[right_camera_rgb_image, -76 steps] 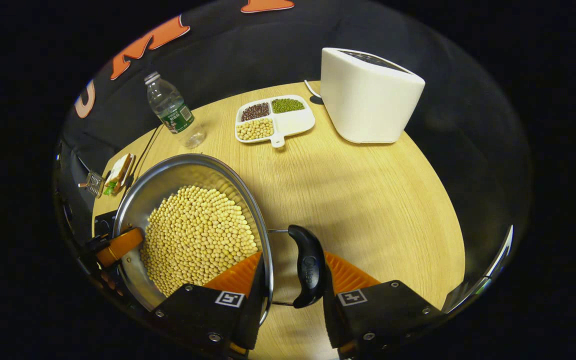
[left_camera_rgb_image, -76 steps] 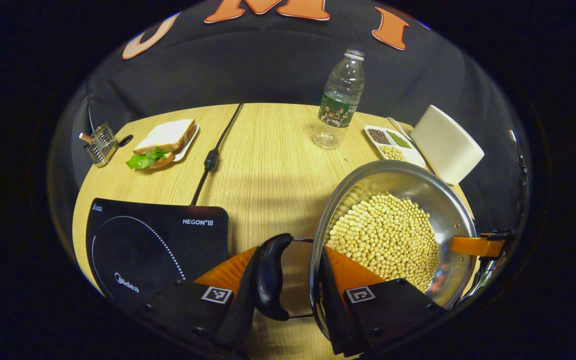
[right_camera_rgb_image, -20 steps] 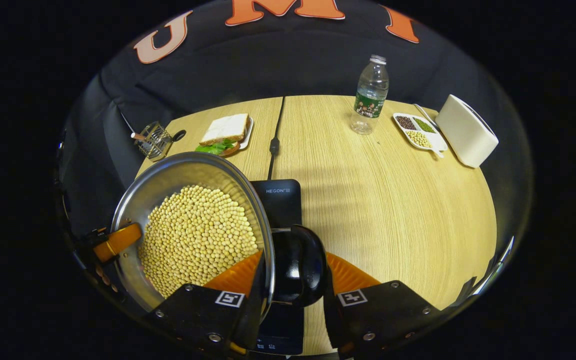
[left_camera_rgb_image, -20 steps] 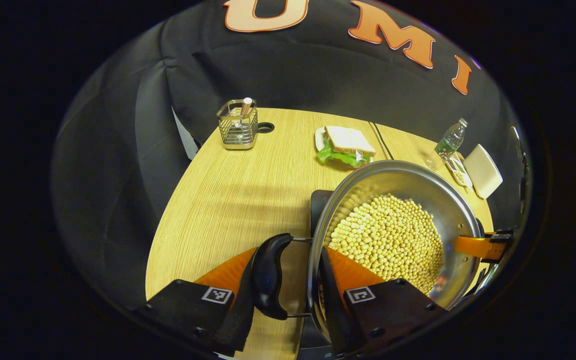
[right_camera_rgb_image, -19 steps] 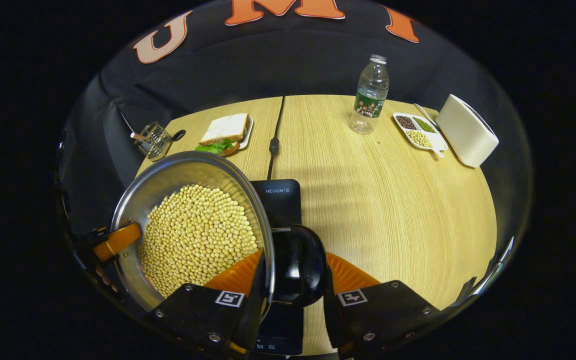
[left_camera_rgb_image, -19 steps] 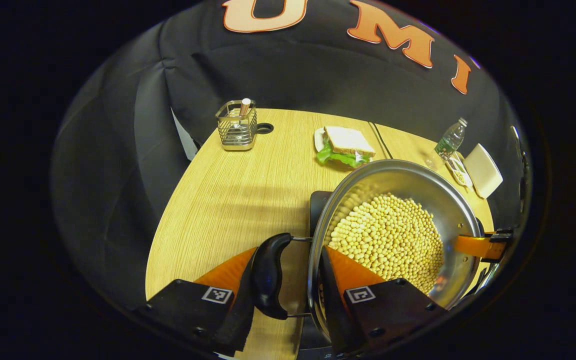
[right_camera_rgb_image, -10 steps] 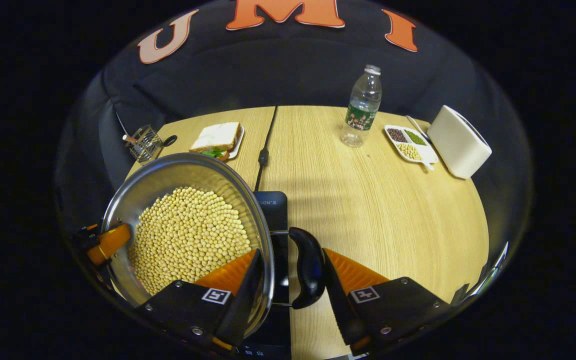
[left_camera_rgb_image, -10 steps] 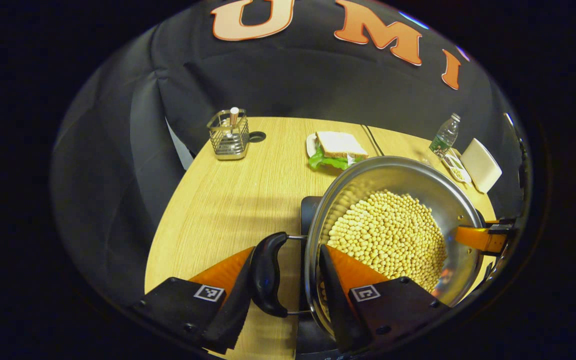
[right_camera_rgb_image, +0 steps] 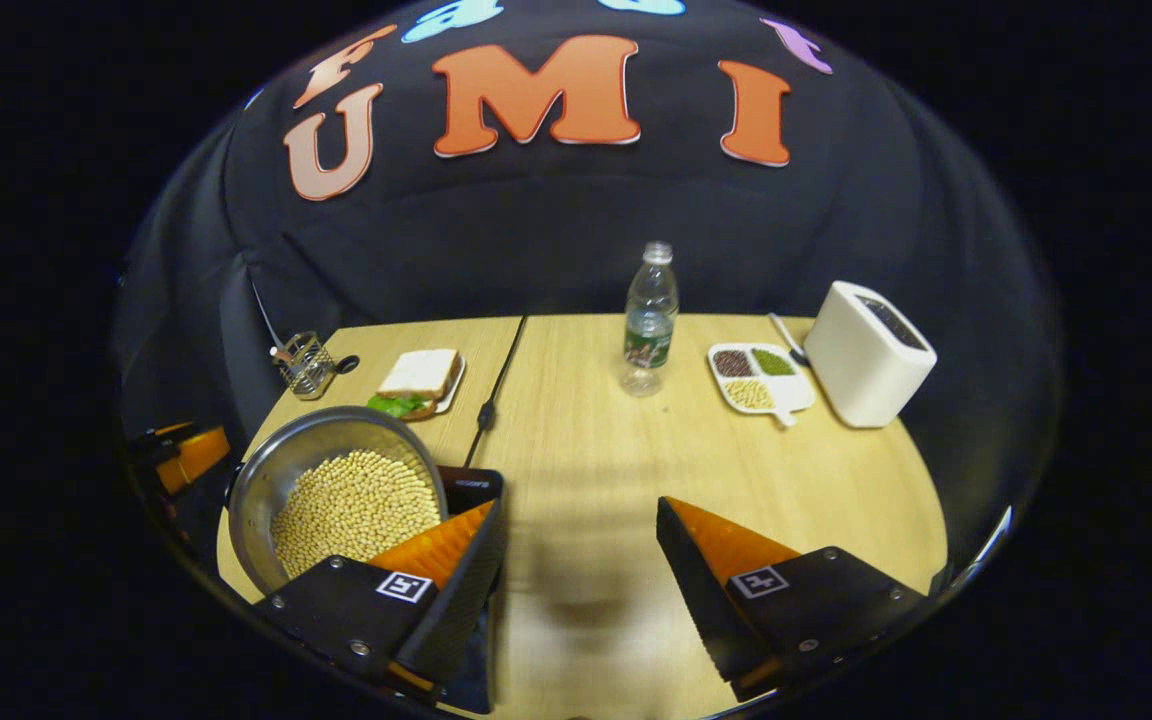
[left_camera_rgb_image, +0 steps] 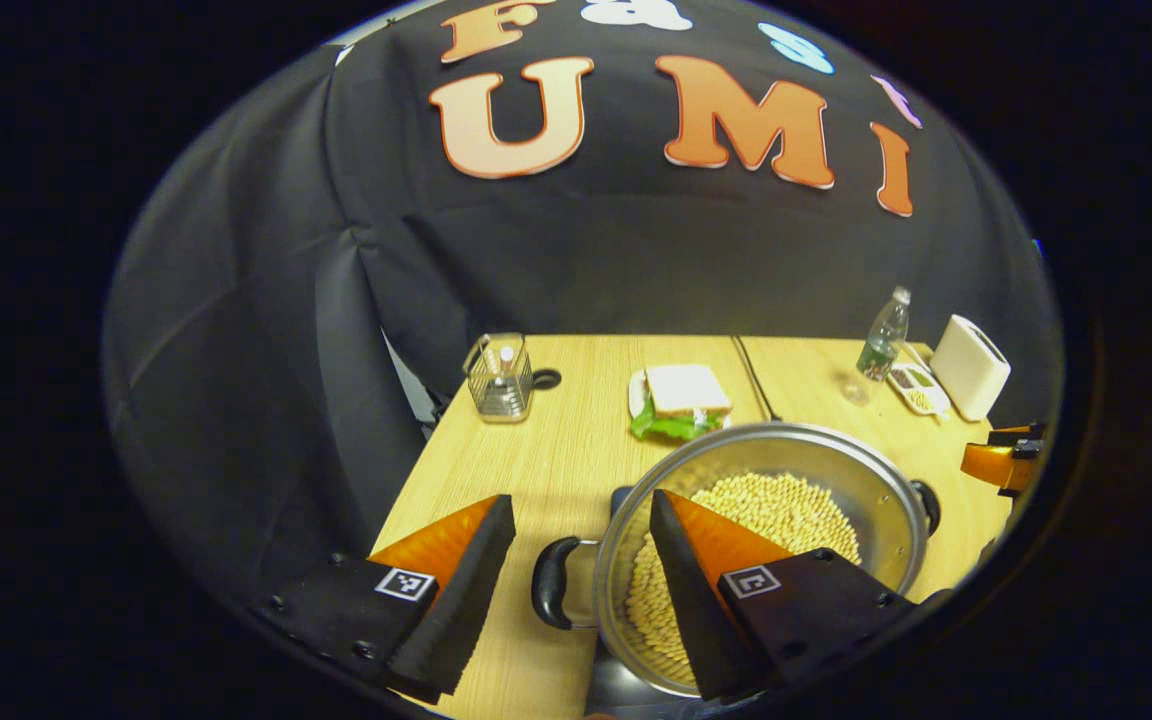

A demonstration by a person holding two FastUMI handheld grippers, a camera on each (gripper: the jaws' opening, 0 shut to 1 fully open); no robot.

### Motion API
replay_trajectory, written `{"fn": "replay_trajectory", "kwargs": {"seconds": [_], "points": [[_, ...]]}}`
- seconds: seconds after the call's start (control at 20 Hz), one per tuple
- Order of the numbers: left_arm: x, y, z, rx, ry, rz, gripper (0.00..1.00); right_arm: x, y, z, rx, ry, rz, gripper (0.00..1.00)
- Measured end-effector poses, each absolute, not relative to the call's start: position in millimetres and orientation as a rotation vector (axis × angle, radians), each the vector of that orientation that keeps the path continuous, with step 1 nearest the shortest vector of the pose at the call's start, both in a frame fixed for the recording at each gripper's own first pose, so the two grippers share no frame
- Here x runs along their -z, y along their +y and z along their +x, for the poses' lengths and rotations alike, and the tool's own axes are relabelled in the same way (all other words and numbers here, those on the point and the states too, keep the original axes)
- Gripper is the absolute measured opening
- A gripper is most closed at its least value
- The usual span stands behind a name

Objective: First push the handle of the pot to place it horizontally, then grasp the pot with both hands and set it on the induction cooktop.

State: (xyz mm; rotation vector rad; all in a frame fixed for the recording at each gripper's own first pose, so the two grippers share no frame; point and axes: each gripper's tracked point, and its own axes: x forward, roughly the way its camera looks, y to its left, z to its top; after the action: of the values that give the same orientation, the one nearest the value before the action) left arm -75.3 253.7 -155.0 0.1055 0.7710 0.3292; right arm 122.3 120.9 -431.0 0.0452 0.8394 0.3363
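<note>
Wood-grain tabletop, pale, w/ all items on it.
Black induction cooktop: just fwd of right gripper's left finger; pot sits on it.
Steel pot full of yellow soybeans: on cooktop, directly fwd of left gripper, whose right finger overlaps the rim in view, touching or not: can't tell. Black side handle lies level, between that gripper's fingers, neither pressing it.
White toaster-like box: far fwd-right of right gripper.
Clear water bottle, green label: straight fwd, far.
Sandwich w/ lettuce on plate; white divided dish of beans; wire caddy.
Grippers: both spread wide, holding nothing.
Step, as judged: placement done, release and retreat. Do well: back both straight out and up, fingers kept wide, so handles aren't snagged and pot stays centred.
Writing: cooktop logo too small to read; bottle label illegible.
</note>
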Motion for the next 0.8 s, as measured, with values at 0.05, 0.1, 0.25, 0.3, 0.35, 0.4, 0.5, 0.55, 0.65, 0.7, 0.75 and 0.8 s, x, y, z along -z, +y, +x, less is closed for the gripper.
{"fn": "replay_trajectory", "kwargs": {"seconds": [0.05,0.1,0.25,0.3,0.35,0.4,0.5,0.55,0.65,0.7,0.75,0.8], "points": [[138.4,244.0,-69.0,-0.333,0.725,0.106,0.88,416.9,103.0,131.2,-0.339,0.793,0.029,0.93],[122.6,234.6,-65.5,-0.336,0.679,0.108,0.89,404.7,82.2,139.3,-0.332,0.745,0.003,0.94],[72.4,204.5,-59.1,-0.345,0.574,0.102,0.89,360.8,17.5,154.9,-0.312,0.609,-0.062,0.95],[56.1,192.7,-57.5,-0.339,0.54,0.098,0.89,345.3,-4.8,158.7,-0.303,0.572,-0.073,0.95],[40.0,180.5,-54.9,-0.333,0.506,0.087,0.89,328.7,-26.6,162.7,-0.293,0.537,-0.079,0.95],[24.1,169.6,-53.6,-0.33,0.471,0.083,0.89,311.9,-48.3,166.5,-0.281,0.504,-0.08,0.96],[-11.4,151.7,-48.5,-0.321,0.396,0.087,0.89,276.7,-90.2,170.6,-0.262,0.432,-0.078,0.96],[-31.9,143.7,-44.0,-0.315,0.352,0.089,0.89,259.6,-113.4,172.5,-0.248,0.393,-0.088,0.96],[-72.4,127.3,-39.7,-0.306,0.265,0.083,0.89,235.0,-162.5,176.0,-0.185,0.322,-0.131,0.96],[-90.2,122.1,-40.1,-0.301,0.228,0.077,0.89,223.8,-183.9,172.2,-0.159,0.302,-0.146,0.95],[-107.4,118.2,-40.3,-0.298,0.194,0.072,0.89,212.8,-202.2,168.2,-0.139,0.286,-0.153,0.96],[-121.7,113.5,-43.4,-0.293,0.168,0.067,0.88,199.6,-218.5,165.1,-0.12,0.269,-0.154,0.96]]}}
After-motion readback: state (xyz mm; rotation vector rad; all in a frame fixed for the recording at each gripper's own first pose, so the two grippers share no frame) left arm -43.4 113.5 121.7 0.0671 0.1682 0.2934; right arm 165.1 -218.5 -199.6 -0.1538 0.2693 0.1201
